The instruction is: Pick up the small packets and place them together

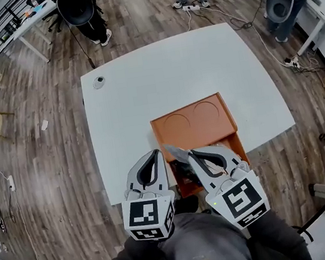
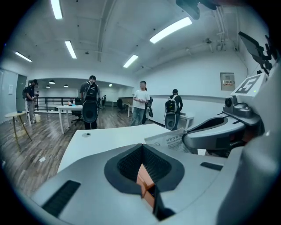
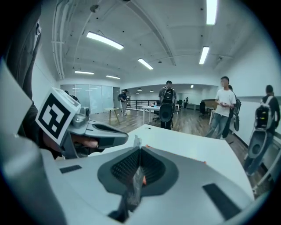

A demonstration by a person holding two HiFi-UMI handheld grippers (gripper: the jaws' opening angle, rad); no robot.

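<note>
You'll find rows of print on the packet and on the wall notice, but both are too small to read out.

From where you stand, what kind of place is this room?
Probably a large open office or lab hall: a wood-plank floor, a white work table and long ceiling strip lights, with people standing in the background.

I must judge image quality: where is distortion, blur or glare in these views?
Head view: fisheye bends the edges of the white table. Right gripper view: the packet close to the lens is blurred, the ceiling lamps glare. Left gripper view: dark corners, the background sharp.
</note>
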